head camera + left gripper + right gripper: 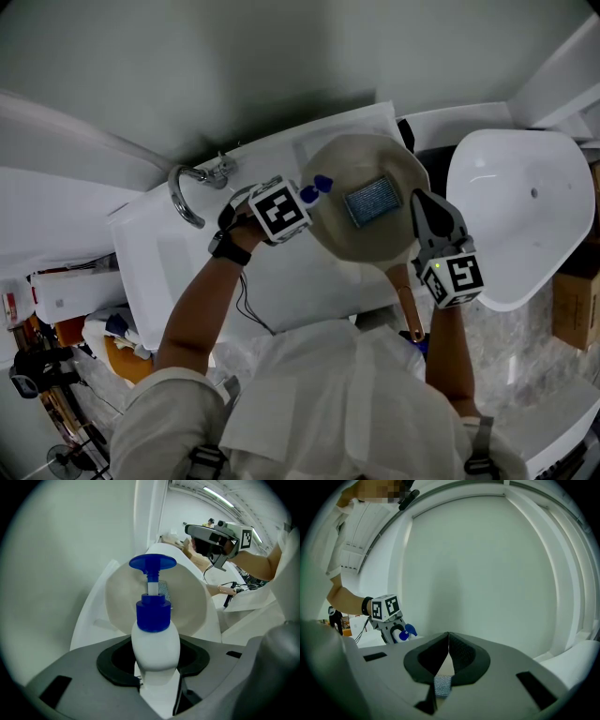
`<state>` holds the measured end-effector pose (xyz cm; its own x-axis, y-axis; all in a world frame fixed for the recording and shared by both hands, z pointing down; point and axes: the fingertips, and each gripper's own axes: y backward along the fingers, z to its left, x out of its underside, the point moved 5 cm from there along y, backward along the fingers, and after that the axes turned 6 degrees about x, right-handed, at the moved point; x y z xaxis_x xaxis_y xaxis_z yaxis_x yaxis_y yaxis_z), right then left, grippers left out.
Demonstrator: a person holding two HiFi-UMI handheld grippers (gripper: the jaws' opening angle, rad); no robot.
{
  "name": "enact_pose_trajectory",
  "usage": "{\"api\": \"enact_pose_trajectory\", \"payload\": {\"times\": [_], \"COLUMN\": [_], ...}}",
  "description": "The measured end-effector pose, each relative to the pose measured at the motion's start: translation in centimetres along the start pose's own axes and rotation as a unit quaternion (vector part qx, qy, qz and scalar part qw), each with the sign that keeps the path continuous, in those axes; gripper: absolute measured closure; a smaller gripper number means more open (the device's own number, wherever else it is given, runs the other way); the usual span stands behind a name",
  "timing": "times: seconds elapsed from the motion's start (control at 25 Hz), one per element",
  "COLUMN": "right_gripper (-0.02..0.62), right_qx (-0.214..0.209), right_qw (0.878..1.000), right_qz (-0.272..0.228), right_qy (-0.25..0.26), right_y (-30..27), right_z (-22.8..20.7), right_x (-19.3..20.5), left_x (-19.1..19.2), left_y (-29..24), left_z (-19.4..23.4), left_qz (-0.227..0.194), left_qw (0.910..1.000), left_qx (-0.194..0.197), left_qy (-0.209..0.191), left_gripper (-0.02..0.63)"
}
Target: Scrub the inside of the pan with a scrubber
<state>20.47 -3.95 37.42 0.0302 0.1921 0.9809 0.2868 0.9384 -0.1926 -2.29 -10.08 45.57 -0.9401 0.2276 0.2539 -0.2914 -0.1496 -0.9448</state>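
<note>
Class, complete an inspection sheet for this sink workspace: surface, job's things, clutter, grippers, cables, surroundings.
Surface: white rectangular sink with a curved chrome tap.
Job's things: beige round pan over the sink; grey rectangular scrubber lying inside it.
Clutter: orange and white oddments at lower left.
Grippers: left gripper shut on a white pump bottle with blue cap; right gripper shut, apparently on the pan's rim.
Cables: thin black cable hanging from the left wrist.
Surroundings: pale walls; white moulded basin and brown cardboard box at right.
</note>
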Motion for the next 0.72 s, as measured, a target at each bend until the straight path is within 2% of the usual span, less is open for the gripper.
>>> {"api": "enact_pose_trajectory", "payload": {"times": [0.28,0.52,0.72], "right_gripper": [0.586,0.586,0.586], "right_qx": [-0.003,-0.006,-0.011], "right_qw": [1.000,1.000,1.000], "right_qz": [0.001,-0.001,0.003], "right_qy": [0.004,0.006,0.011], "right_y": [0.0,-0.4,-0.7], "right_z": [0.0,0.3,0.5], "right_x": [0.0,-0.2,-0.3], "left_x": [-0.4,0.2,0.9], "left_y": [0.6,0.9,1.3], "left_z": [0.3,0.5,1.2], "left_qz": [-0.034,-0.042,-0.067], "left_qw": [0.9993,0.9988,0.9966], "left_qx": [-0.014,-0.024,-0.031], "left_qy": [0.006,0.011,0.035], "left_gripper": [0.400,0.401,0.401]}}
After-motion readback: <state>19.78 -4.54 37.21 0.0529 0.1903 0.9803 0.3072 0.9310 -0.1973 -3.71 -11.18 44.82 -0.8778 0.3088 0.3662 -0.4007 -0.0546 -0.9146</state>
